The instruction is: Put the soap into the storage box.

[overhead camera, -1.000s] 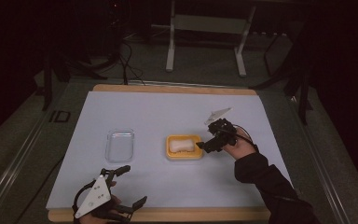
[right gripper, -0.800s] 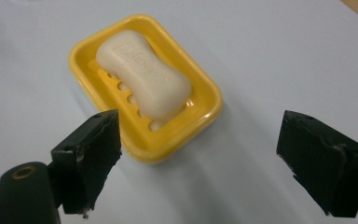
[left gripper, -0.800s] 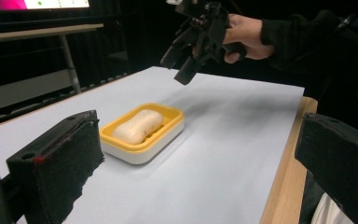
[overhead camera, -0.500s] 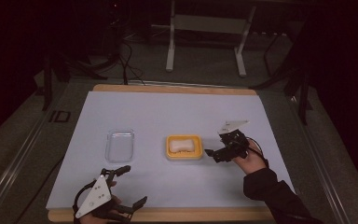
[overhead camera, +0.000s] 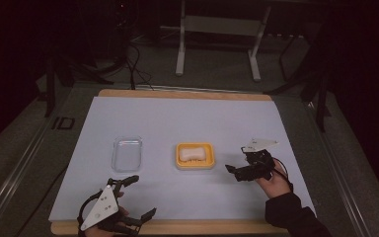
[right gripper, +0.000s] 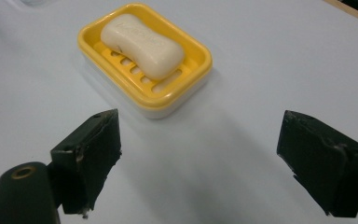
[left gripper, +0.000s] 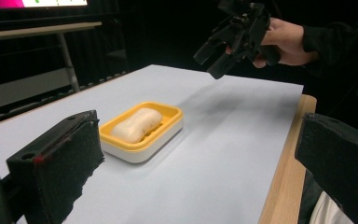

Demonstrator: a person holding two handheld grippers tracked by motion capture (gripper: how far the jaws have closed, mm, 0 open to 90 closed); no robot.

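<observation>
Inspecting the table, we find the soap [overhead camera: 192, 154] lying in the yellow dish [overhead camera: 195, 164], which sits a little toward the near edge from the table's middle. The soap's long axis runs roughly parallel to that near edge, matching the dish's long side. It rests flat on the slotted tray, touching nothing else.

We note the right gripper [overhead camera: 239, 172] raised just off the table [overhead camera: 187, 118] to the right of the dish, near it but apart, its jaws pointing leftward at the dish. In the right gripper view the jaws stand wide and hold nothing, and the dish [right gripper: 145, 60] lies ahead of them, nearer the left jaw than the right; the soap [right gripper: 142, 45] lies slantwise to the line between the jaws.

We record the left gripper [overhead camera: 128, 197] at the near left corner of the table, well apart from the dish, its jaws likewise wide and bare. In the left gripper view the dish [left gripper: 142, 135] sits beyond the left jaw, with the right gripper [left gripper: 219, 51] aloft farther off.

A clear lid [overhead camera: 127, 153] lies on the table left of the dish, apart from it, and closer to the left gripper than to the right.

Our judgement: the right gripper is the nearer to the soap. Any grasp would likely call for closing across the soap's short width, so the wrist would have to turn.
</observation>
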